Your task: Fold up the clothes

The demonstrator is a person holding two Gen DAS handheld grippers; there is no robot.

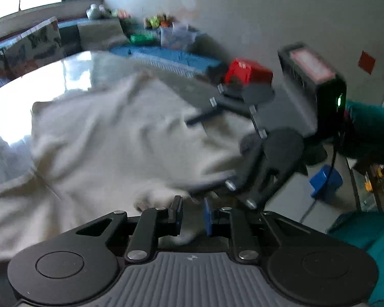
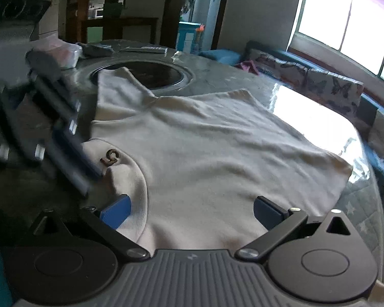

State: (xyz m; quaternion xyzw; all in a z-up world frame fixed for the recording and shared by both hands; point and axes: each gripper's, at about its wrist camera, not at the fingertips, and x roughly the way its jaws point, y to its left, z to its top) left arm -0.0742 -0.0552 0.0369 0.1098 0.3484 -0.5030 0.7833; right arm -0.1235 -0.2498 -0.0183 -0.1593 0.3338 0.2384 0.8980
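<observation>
1. The left claw (image 1: 193, 216) has its 2 blue-padded fingers drawn close together, pinching a small bunch of the white garment (image 1: 110, 138) between them
2. The right claw (image 2: 190, 211) is spread wide, its 2 blue pads well apart over the near edge of the white garment (image 2: 204, 153); the cloth lies under and between the fingers, and whether the pads touch it cannot be told
3. In the right wrist view the left claw shows blurred at the left edge, close beside the garment's round neckline and the small brown mark (image 2: 110, 157) near it
4. The garment lies spread on the glossy table (image 2: 243, 76), with wrinkles across the body
5. From the right wrist view its long axis runs from the collar end at the near left toward the far right, where a straight edge ends by the bright window reflection; 1 sleeve points away toward the dark round inset (image 2: 143, 74) in the table
</observation>
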